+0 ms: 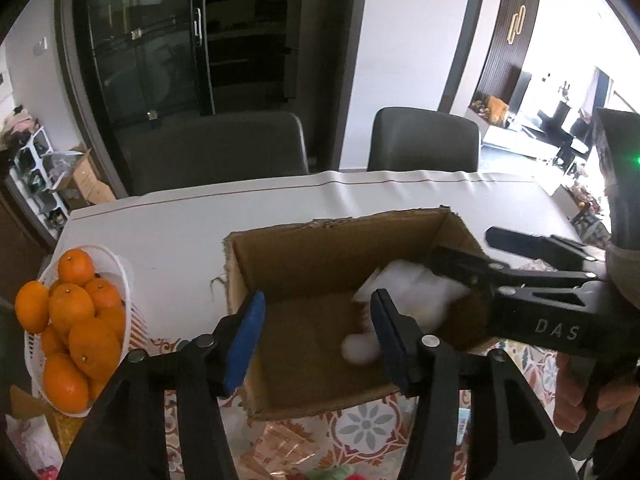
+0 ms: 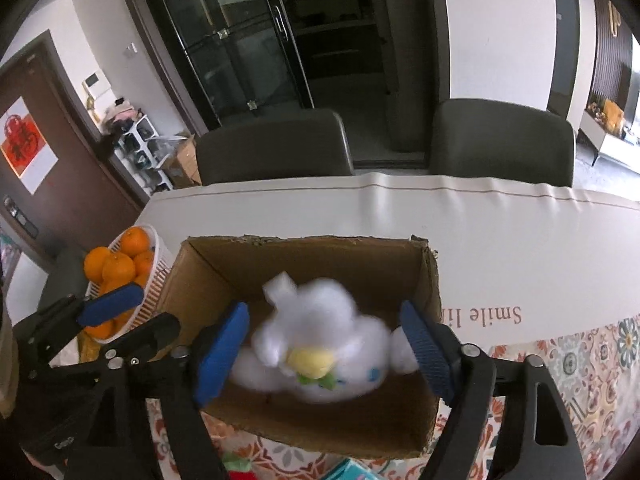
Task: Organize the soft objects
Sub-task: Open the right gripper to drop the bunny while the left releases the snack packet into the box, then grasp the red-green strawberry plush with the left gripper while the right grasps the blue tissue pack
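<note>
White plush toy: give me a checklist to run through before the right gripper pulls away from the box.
1. White plush toy inside cardboard box: ok.
2. Right gripper jaws open, not pinching the toy: ok.
3. Toy settled on the box floor: cannot tell, it is blurred.
4. Left gripper jaws open and holding nothing: ok.
5. Basket of oranges apart from the box: ok.

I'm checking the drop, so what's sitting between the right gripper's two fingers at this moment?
In the right wrist view, the white plush toy lies between the open right gripper fingers, blurred, inside the cardboard box.
</note>
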